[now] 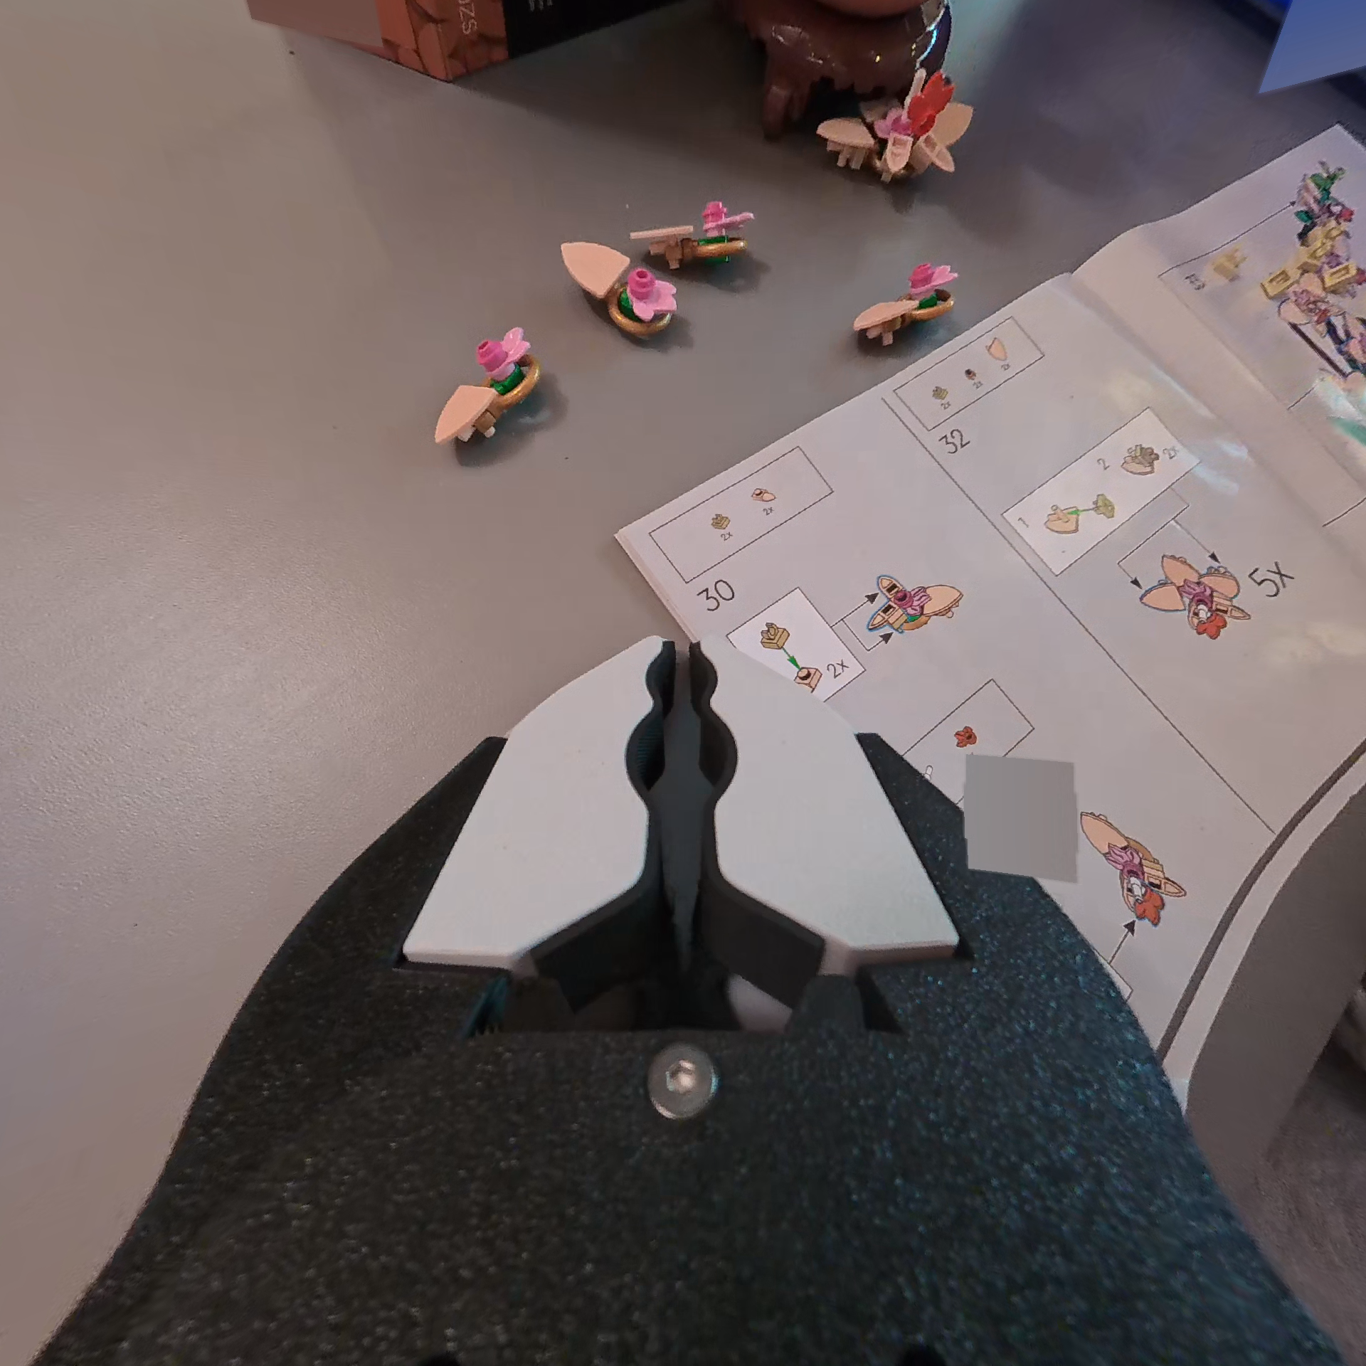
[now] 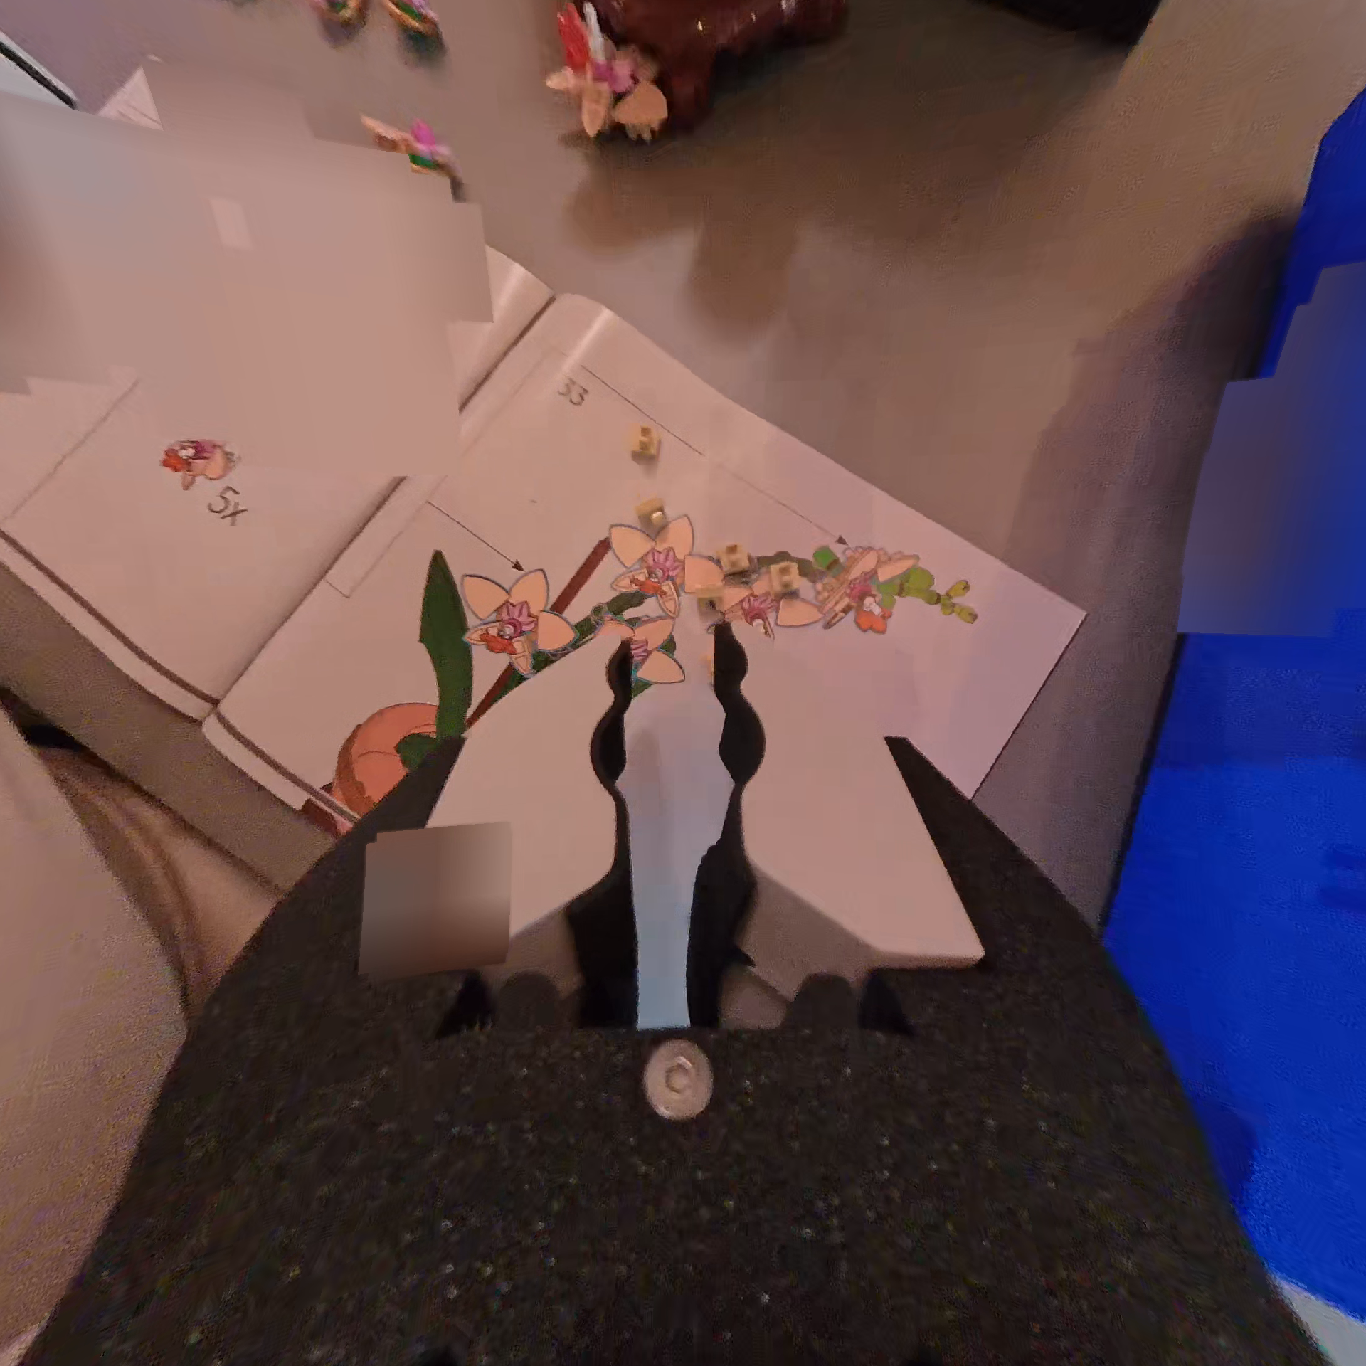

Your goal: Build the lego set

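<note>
Each gripper (image 1: pixel 681 650) (image 2: pixel 673 650) had a grainy black body, pale grey fingers (image 1: pixel 562 798) with wavy black pads, and a silver screw (image 1: pixel 681 1084) at six o'clock.

A: What surface fills both views?
B: A plain grey tabletop (image 1: pixel 222 517), matt and smooth, lit softly from above so that small things on it cast short, blurred shadows.

A: Does the light look the same in each view?
B: No. The left wrist view is neutral grey; the right wrist view carries a warm pinkish cast over the same tabletop (image 2: pixel 850 222).

A: What bounds the table?
B: On the right of the right wrist view a saturated blue area (image 2: pixel 1256 813) runs along its edge; what it is cannot be told. A pale blue corner (image 1: pixel 1323 44) shows at the upper right of the left wrist view.
</note>
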`<state>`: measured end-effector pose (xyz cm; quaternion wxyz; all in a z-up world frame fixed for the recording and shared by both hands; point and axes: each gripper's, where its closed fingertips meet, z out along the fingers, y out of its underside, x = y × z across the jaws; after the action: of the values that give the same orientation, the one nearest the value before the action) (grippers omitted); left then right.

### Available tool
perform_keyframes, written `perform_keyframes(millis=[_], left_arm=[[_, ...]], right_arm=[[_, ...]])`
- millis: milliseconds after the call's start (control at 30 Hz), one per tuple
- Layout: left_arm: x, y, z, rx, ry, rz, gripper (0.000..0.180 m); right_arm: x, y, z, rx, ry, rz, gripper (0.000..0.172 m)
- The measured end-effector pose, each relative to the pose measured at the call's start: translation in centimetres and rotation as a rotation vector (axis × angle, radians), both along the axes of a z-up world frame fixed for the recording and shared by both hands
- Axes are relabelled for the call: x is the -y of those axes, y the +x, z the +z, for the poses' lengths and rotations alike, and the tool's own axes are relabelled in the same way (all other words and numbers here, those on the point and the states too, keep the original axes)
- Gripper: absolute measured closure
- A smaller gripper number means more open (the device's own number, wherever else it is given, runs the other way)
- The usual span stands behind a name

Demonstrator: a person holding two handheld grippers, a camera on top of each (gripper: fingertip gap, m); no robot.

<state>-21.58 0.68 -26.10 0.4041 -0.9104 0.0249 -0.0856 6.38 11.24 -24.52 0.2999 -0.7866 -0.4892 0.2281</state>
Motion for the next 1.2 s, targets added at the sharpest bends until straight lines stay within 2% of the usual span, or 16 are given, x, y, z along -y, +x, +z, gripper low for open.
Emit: perform_keyframes(millis=[100,167,233,300,367,433,533,633,867,1000,1133,1200], left_arm=[[0.0,0.0,0.0,0.01,-0.001,0.001,0.177],[0.0,0.0,0.0,0.017,-0.002,0.001,0.177],[0.0,0.0,0.0,0.024,-0.003,0.001,0.177],[0.0,0.0,0.0,0.028,-0.003,0.001,0.177],[0.0,0.0,0.0,0.033,-0.004,0.002,0.177],[0.0,0.0,0.0,0.036,-0.004,0.003,0.177],[0.0,0.0,0.0,0.023,-0.003,0.004,0.177],[0.0,-0.1,0.0,0.016,-0.003,0.005,0.178],[0.0,0.0,0.0,-0.004,-0.001,0.003,0.178],[0.0,0.0,0.0,0.011,-0.002,0.001,0.177],[0.0,0.0,0.0,0.022,-0.002,-0.001,0.177],[0.0,0.1,0.0,0.019,-0.002,-0.003,0.176]], right_arm=[[-0.3,-0.1,4.9,-0.046,0.122,0.124,0.154],[-2.9,1.3,9.5,-0.027,0.279,0.17,0.158],[-6.4,4.2,12.3,0.128,0.361,0.247,0.16],[-11.9,8.3,13.0,0.387,0.403,0.255,0.16],[-16.6,11.0,11.5,0.566,0.381,0.332,0.161],[-20.6,12.7,8.2,0.716,0.352,0.431,0.162],[-23.2,14.8,2.8,0.906,0.265,0.646,0.161],[-25.1,15.8,0.1,1.036,0.275,0.779,0.158],[-26.7,16.1,-1.6,1.327,0.339,0.97,0.157],[-27.1,16.1,-1.6,1.417,0.39,1.01,0.158],[-26.5,16.5,-2.0,1.395,0.364,0.987,0.165],[-25.8,16.5,-2.1,1.297,0.293,0.939,0.166]])
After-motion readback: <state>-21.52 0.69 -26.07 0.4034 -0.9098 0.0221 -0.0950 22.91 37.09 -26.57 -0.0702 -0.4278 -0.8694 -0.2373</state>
